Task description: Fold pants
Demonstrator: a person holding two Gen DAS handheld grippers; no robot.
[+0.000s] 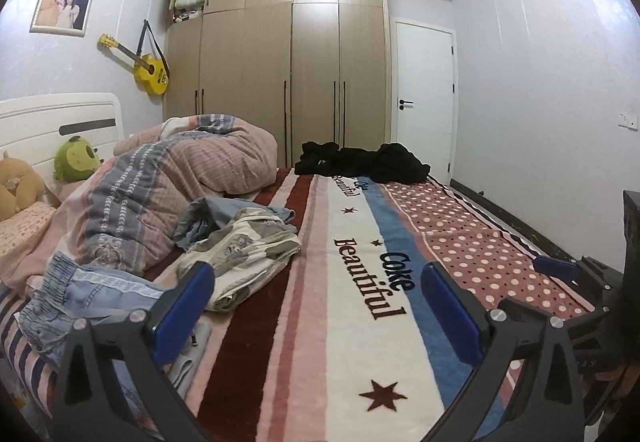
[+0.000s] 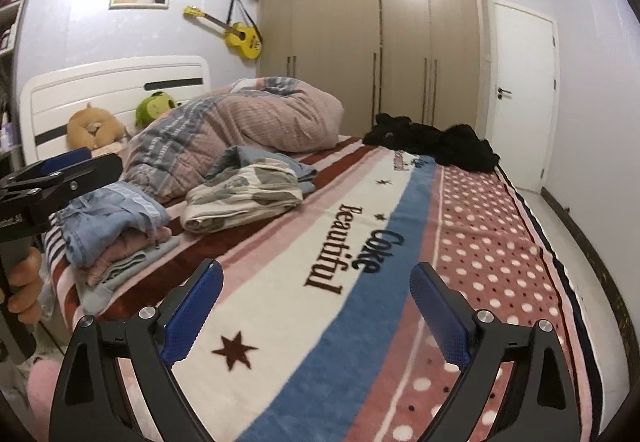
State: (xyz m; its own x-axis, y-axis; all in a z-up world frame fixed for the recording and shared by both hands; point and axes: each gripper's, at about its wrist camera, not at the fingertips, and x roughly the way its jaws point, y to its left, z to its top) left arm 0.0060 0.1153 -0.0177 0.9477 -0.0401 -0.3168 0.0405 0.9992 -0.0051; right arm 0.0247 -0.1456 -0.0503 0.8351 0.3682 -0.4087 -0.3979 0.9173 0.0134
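Pants [image 1: 362, 162], black, heaped in a crumpled pile at far end of blanket [image 1: 400, 342], near wardrobe [image 1: 288, 82]; unfolded. Judged soft, light, limp, likely to sag and bunch when lifted; waistband corners the sensible hold, though waistband not distinguishable in heap. Left gripper [image 1: 318, 312] spread wide, nothing between pads, well short of pile. Right gripper [image 2: 318, 310] likewise wide and empty. Stack of folded garments [image 2: 120, 238] at near left.

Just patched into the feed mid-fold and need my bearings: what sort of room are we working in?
A home bedroom, most likely a child's or teen's. A bed with a white headboard and a striped blanket fills the view, a tall built-in wardrobe lines the far wall, and plush toys sit by the headboard.
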